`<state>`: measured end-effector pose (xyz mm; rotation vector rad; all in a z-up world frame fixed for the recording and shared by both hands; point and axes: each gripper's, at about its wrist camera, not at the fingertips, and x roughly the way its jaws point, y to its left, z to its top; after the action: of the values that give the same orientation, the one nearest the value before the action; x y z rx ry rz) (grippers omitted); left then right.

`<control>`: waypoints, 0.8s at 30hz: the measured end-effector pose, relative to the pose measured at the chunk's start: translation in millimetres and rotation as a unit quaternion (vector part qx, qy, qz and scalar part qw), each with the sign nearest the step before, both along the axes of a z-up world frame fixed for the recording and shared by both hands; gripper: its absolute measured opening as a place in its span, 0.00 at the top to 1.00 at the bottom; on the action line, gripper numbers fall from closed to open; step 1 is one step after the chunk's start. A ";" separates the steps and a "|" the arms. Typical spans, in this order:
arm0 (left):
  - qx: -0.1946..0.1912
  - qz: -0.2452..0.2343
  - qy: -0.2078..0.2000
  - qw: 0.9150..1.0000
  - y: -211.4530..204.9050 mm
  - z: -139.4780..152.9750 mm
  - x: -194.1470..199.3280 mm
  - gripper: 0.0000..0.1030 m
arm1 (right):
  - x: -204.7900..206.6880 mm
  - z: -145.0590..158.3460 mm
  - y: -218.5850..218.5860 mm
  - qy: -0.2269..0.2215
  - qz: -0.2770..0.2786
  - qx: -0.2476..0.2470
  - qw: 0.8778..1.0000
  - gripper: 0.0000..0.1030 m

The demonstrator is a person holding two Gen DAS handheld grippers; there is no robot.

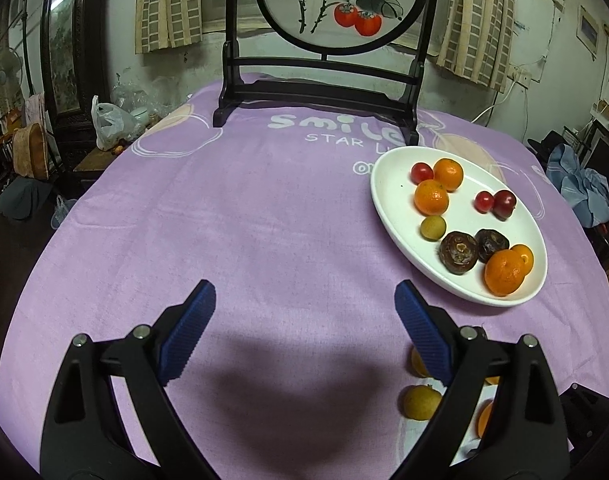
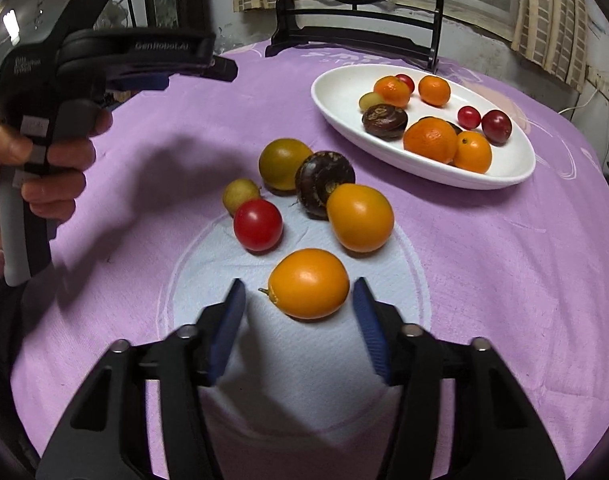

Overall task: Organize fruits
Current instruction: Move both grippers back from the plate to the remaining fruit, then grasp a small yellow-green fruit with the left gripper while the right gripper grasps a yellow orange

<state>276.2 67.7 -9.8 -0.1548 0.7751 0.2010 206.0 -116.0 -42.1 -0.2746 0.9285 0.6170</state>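
Left wrist view: left gripper (image 1: 304,300) held low over the purple tablecloth (image 1: 244,220), jaws spread wide, nothing between the blue pads (image 1: 188,332), its shadow on the cloth just beneath. White oval plate (image 1: 388,208) to the right and ahead, carrying mandarins, small red tomatoes, two dark brown wrinkled fruits and one small yellow-green fruit. A few loose fruits partly hidden behind the right finger. At the far edge of the table a dark wooden stand with a round painted screen (image 1: 340,4) showing red persimmons; checked curtains, a plastic bag and clutter beyond. Right wrist view: right gripper (image 2: 300,300) lowered to the cloth, jaws parted on either side of an orange kumquat (image 2: 308,284), pads just beside it, not pressing. Beyond it lie a second orange fruit (image 2: 360,218), a red tomato (image 2: 258,225), a dark brown fruit (image 2: 324,182), a greenish fruit (image 2: 282,163) and a small pale one (image 2: 239,195). Plate behind right. At left, a hand (image 2: 36,168) grips the other gripper's handle.
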 end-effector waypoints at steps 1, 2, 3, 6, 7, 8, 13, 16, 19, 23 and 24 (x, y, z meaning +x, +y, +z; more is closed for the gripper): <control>0.002 0.000 0.000 1.000 0.0 -0.3 -0.4 0.10 | 0.2 -1.2 0.1 -0.002 -0.002 -0.005 1.000 0.56; 0.003 0.000 0.001 1.000 0.4 -0.8 -0.4 0.10 | 0.3 -1.4 -0.2 -0.004 -0.003 -0.006 1.000 0.57; 0.003 0.001 0.003 1.000 0.9 -1.9 -0.3 0.10 | 0.9 -0.9 -1.3 -0.003 -0.004 -0.002 1.000 0.57; -0.003 0.001 0.011 1.000 6.1 -5.6 0.0 0.10 | 3.8 1.5 -6.5 0.000 -0.011 0.008 1.000 0.58; -0.007 -0.004 0.013 1.000 7.1 -6.3 0.0 0.10 | 4.7 4.4 -10.9 0.000 -0.019 0.018 1.000 0.58; -0.016 -0.024 0.014 0.999 7.5 -7.6 -0.8 0.10 | 6.4 6.7 -14.8 0.002 -0.025 0.027 0.999 0.58; -0.032 -0.169 0.023 0.985 -8.3 -15.3 -12.4 0.26 | 16.0 14.0 -32.4 0.014 -0.059 0.057 0.997 0.58; -0.017 -0.235 0.032 0.971 -22.2 -21.9 -20.9 0.51 | 17.0 14.6 -33.8 0.013 -0.067 0.055 0.996 0.58; -0.007 -0.277 0.040 0.960 -34.8 -28.1 -28.3 0.57 | 16.7 13.9 -32.1 0.014 -0.065 0.052 0.996 0.58; -0.004 -0.313 0.037 0.949 -45.3 -28.7 -33.9 0.57 | 14.7 13.4 -32.2 0.016 -0.066 0.050 0.996 0.58; -0.003 -0.316 0.039 0.948 -46.7 -29.8 -34.4 0.59 | 15.1 13.4 -32.8 0.016 -0.069 0.049 0.996 0.58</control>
<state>241.8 21.0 -39.6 0.1022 0.8667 -0.4061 221.1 -148.8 -28.7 -0.1126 0.9356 0.5397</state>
